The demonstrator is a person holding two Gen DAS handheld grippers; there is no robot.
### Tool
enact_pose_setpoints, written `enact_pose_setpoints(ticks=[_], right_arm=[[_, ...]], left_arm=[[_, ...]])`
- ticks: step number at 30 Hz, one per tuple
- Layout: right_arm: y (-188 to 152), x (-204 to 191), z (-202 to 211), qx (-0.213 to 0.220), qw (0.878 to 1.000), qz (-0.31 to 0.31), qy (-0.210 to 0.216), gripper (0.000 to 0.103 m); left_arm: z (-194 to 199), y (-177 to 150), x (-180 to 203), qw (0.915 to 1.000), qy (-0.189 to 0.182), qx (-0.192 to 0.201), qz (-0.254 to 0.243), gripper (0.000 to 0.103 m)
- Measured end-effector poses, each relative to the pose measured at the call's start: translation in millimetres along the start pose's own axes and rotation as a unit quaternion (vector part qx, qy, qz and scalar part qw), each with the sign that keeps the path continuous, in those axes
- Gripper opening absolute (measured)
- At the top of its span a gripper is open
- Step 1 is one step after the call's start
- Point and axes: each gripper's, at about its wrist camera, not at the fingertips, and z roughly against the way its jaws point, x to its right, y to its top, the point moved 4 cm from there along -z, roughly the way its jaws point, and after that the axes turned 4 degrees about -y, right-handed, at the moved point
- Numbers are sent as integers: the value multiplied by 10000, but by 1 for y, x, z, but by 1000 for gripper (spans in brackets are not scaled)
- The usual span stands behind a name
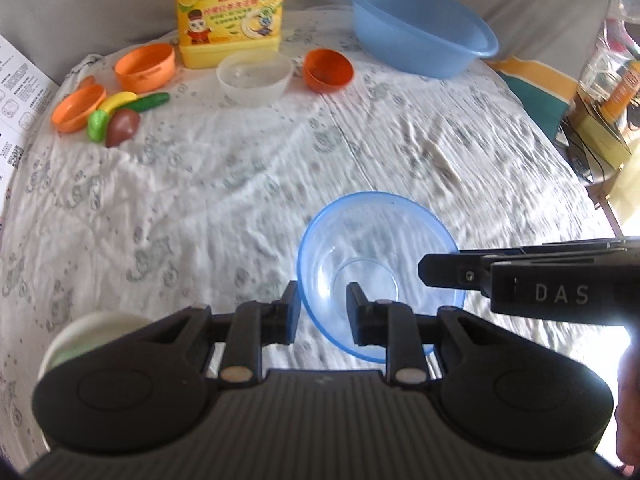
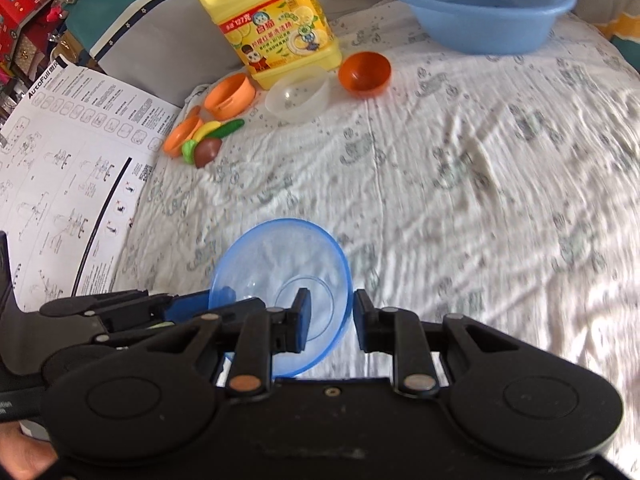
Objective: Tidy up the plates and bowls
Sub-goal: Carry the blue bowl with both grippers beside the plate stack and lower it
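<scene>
Two grippers: both straddling the rim of one blue bowl [image 1: 380,276], fingers not pressed together.
Left gripper [image 1: 322,312]: spread, one finger outside the near-left rim, one inside.
Right gripper [image 2: 330,322]: spread, bracketing the right rim.
Bowl: sitting low on the cloth [image 1: 200,184].
Far edge: lying beside the basin [image 1: 420,26], clear bowl [image 1: 255,76] and orange bowl [image 1: 328,70].

Wrinkled white printed cloth [image 1: 224,184] lies bare through the middle, open passage from 9 to 3 o'clock; at 6 o'clock a clear blue plastic bowl [image 1: 380,240] sits between both grippers' fingers; from 10 to 1 o'clock stand orange plastic bowls [image 1: 146,66], toy vegetables [image 1: 120,116], a yellow detergent jug [image 1: 228,12], a translucent white bowl [image 1: 256,78] and a large blue plastic basin [image 1: 420,28]; a printed instruction sheet [image 2: 68,184] borders 9 o'clock.
</scene>
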Motion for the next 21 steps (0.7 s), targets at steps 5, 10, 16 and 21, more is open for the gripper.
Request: enact_pose_setpoints(ticks=[5, 10, 16, 21], right_arm=[[-17, 8, 4, -88, 9999, -93, 27, 23], [-30, 11, 6, -175, 9998, -128, 18, 23], [-38, 14, 8, -231, 9995, -191, 46, 23], [-41, 15, 8, -275, 9994, -206, 46, 23]], left_arm=[[-1, -14, 8, 9999, -60, -132, -56, 25], [-2, -24, 13, 9997, -80, -232, -93, 26], [-3, -31, 15, 9994, -138, -319, -98, 26], [-4, -33, 15, 9991, -147, -378, -95, 27]])
